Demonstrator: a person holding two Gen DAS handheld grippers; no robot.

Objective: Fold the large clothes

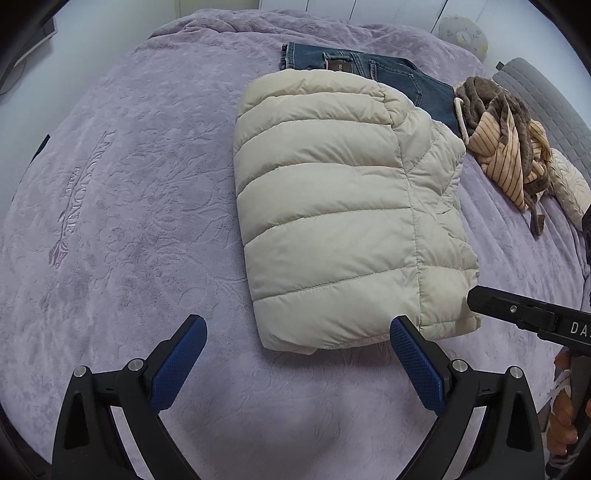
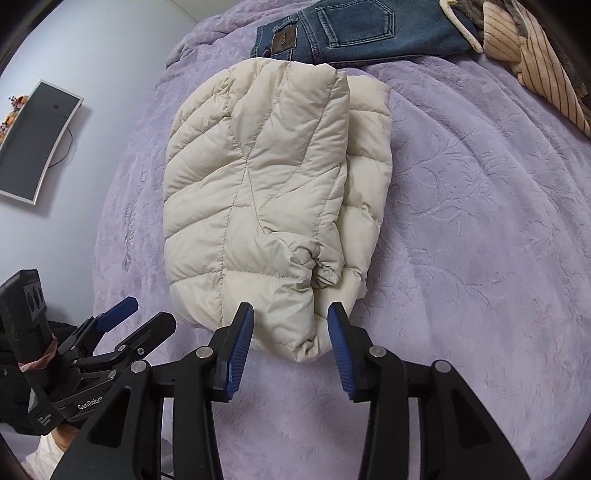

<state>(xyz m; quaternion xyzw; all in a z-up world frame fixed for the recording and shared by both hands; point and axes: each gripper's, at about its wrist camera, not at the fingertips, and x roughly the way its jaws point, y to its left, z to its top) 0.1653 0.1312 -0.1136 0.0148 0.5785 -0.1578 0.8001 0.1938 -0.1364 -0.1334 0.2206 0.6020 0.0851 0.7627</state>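
Jacket (image 2: 266,192) lies folded, long axis toward the jeans (image 2: 354,33).

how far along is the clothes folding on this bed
Done: the cream puffer jacket lies folded into a compact bundle on the purple blanket, and the jeans behind it lie flat. In hand: nothing; the left gripper and right gripper are both open, with no fabric pinched. Left: the crumpled brown and striped clothes beside the jeans look unfolded.
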